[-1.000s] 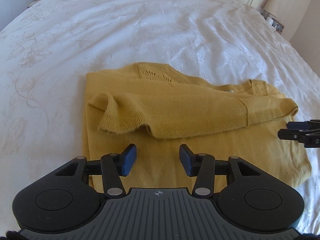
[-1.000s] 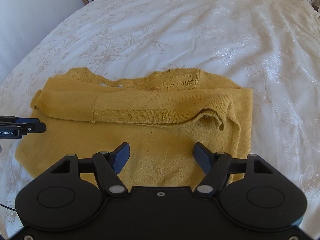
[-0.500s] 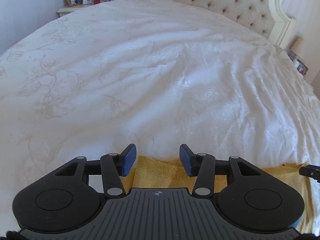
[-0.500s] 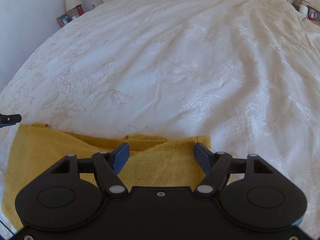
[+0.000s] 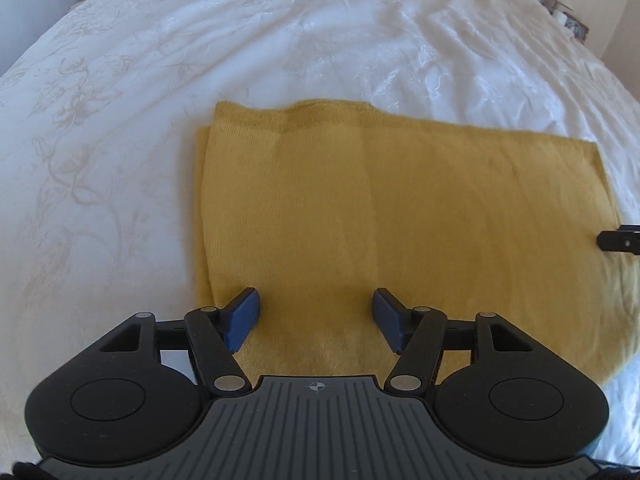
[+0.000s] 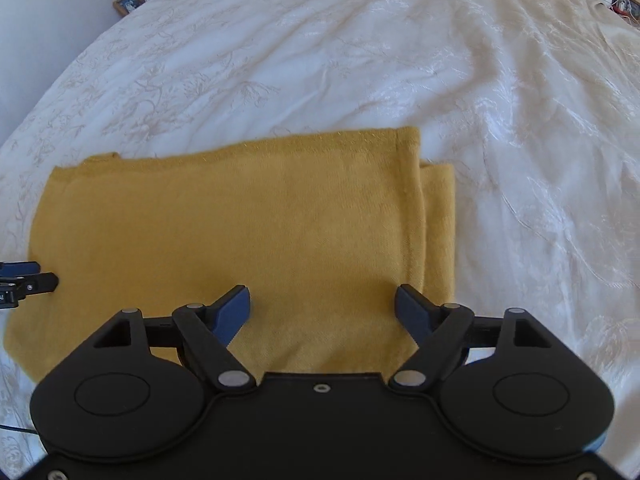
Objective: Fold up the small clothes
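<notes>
Now we are opening both jaws, left gripper (image 5: pixel 316 320) and right gripper (image 6: pixel 322 316), nothing between them, above the soft, light, floppy yellow sweater (image 5: pixel 400 216) lying folded on the bed (image 5: pixel 280 40) just ahead, best pinched at an edge.

A wide bed (image 5: pixel 360 40) fills both wrist views, covered by a white bedspread (image 6: pixel 500 100) with a pale, faint flower-and-stem pattern and soft wrinkles running across it. Lying directly on the bedspread, towards the near edge of the bed, is a mustard-yellow knit garment (image 5: pixel 420 200), folded flat into a rough rectangle. A narrow strip of a lower layer (image 6: pixel 438 220) shows beyond the top layer along one short side. The rest of the bedspread, towards the far edge, lies bare.
</notes>
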